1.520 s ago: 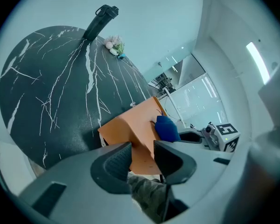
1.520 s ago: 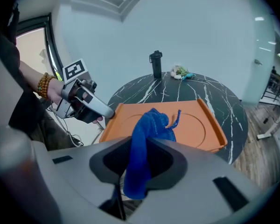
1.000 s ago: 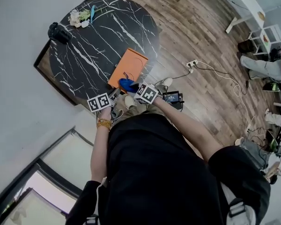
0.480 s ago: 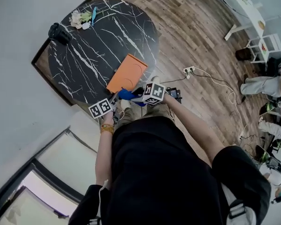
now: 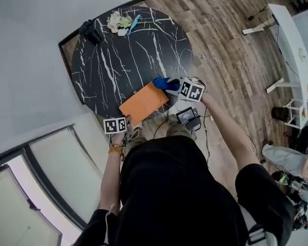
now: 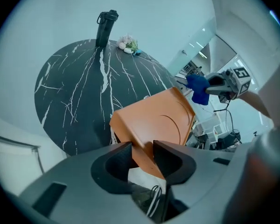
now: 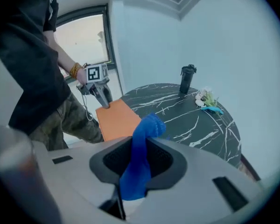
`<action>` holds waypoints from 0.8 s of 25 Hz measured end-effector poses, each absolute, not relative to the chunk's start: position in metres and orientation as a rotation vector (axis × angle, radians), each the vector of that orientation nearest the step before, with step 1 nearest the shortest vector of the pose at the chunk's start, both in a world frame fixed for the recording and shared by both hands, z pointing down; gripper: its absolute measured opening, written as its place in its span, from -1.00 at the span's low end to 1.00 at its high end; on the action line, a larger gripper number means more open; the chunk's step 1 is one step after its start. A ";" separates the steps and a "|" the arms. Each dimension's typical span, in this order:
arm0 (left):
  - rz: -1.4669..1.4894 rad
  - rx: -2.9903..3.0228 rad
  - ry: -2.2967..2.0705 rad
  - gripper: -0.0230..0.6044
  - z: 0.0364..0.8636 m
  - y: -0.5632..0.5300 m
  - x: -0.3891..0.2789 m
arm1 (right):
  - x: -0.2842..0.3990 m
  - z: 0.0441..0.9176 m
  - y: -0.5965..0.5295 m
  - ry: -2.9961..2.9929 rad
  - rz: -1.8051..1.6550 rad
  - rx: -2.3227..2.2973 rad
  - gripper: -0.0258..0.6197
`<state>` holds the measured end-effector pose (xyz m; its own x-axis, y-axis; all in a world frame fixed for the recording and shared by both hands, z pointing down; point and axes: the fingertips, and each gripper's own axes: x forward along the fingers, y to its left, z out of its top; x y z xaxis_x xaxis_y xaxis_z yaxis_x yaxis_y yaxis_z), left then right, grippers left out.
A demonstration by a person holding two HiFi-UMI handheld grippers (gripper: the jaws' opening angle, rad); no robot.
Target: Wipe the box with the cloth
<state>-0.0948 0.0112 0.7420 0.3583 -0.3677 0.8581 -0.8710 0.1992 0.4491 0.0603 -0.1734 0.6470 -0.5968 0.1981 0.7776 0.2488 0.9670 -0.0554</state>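
A flat orange box [image 5: 143, 102] lies tilted over the near edge of the round black marble table [image 5: 123, 60]. My left gripper [image 5: 129, 121] grips its near corner. In the left gripper view the box [image 6: 154, 120] fills the gap of the left gripper [image 6: 141, 146], whose jaws are opening slightly while still touching it. My right gripper [image 5: 173, 85] hovers at the box's far right corner, shut on a bunched blue cloth [image 5: 163, 82]. In the right gripper view the cloth [image 7: 140, 157] hangs from the right gripper [image 7: 140, 144], with the box [image 7: 116, 118] beyond it.
A black bottle [image 5: 91, 31] and a small bunch of flowers with a blue item [image 5: 119, 21] sit at the table's far edge. A black device with cables [image 5: 187, 117] lies on the wooden floor by my feet. A white desk [image 5: 292, 40] stands at right.
The right gripper has swung with the blue cloth from the box's near end to its far right corner. The left gripper stayed on the near corner while the box turned.
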 end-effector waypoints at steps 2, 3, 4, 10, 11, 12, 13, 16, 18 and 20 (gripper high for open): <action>0.522 1.328 -1.255 -0.47 0.743 0.012 -0.094 | 0.057 0.666 -0.192 -2.172 -0.177 -0.390 -0.68; 0.502 1.294 -1.269 -0.49 0.744 0.010 -0.095 | 0.053 0.677 -0.198 -2.148 -0.217 -0.430 -0.68; 0.477 1.261 -1.282 -0.51 0.745 0.008 -0.095 | 0.048 0.688 -0.203 -2.130 -0.251 -0.467 -0.67; 0.509 1.121 -1.340 -0.56 0.743 0.008 -0.094 | 0.017 0.732 -0.204 -2.079 -0.363 -0.633 -0.68; 0.526 1.112 -1.348 -0.56 0.742 0.007 -0.094 | 0.015 0.736 -0.205 -2.076 -0.380 -0.651 -0.68; 0.542 1.102 -1.357 -0.57 0.742 0.006 -0.095 | 0.012 0.738 -0.206 -2.077 -0.395 -0.667 -0.68; 0.556 1.091 -1.366 -0.57 0.741 0.005 -0.096 | 0.011 0.740 -0.206 -2.082 -0.405 -0.681 -0.68; 0.584 1.054 -1.371 -0.58 0.741 0.007 -0.094 | 0.016 0.742 -0.200 -2.094 -0.433 -0.726 -0.68; 0.568 1.032 -1.360 -0.58 0.742 0.008 -0.094 | 0.022 0.744 -0.194 -2.085 -0.466 -0.755 -0.68; 0.549 1.017 -1.352 -0.59 0.742 0.008 -0.095 | 0.028 0.747 -0.188 -2.078 -0.483 -0.772 -0.68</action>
<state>-0.0946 0.0076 0.7421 0.1882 -0.2223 0.9566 -0.8265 0.4903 0.2765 0.0283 -0.1882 0.7467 -0.4523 0.3491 0.8207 0.6752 0.7352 0.0594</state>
